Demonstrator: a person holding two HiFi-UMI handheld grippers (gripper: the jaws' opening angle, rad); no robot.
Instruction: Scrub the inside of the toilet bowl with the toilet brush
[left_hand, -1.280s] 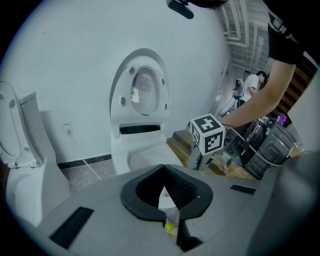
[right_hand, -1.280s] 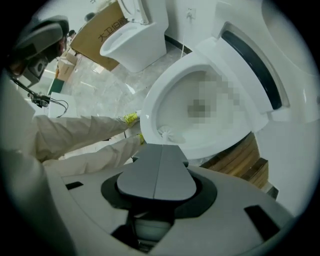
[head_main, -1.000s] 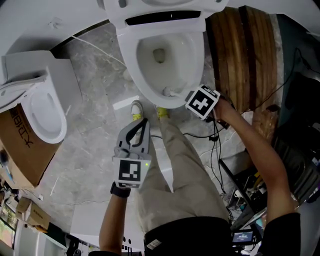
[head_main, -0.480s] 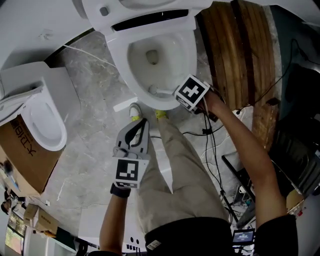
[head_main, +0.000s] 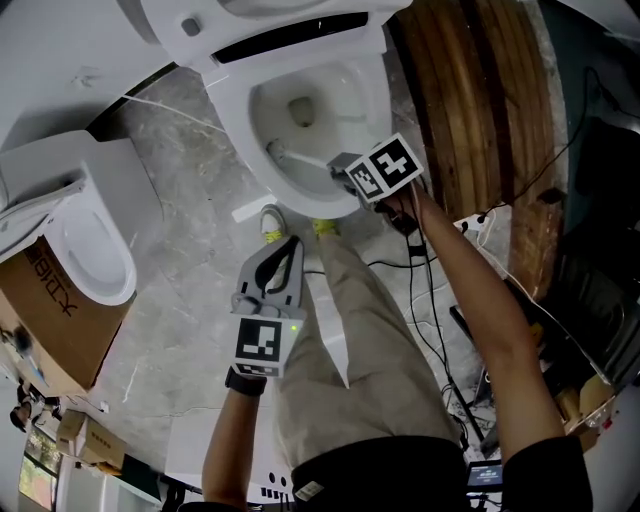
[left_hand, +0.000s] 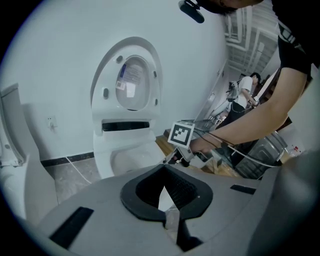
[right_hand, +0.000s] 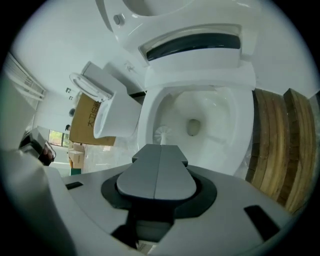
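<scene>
White bristles of the brush (right_hand: 162, 134) sit against the bowl's (right_hand: 239, 120) left wall — right gripper (right_hand: 160, 147) clamped on the handle (head_main: 305, 158), left gripper (head_main: 283, 250) parted, empty, short of the bowl. Hard strokes could flick water out.

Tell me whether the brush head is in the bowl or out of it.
In. The brush head sits below the rim of the bowl, by its inner wall.

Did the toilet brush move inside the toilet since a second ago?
Yes. In the head view the toilet brush has slid from the front rim of the toilet bowl round to its left wall, left of the drain hole.
</scene>
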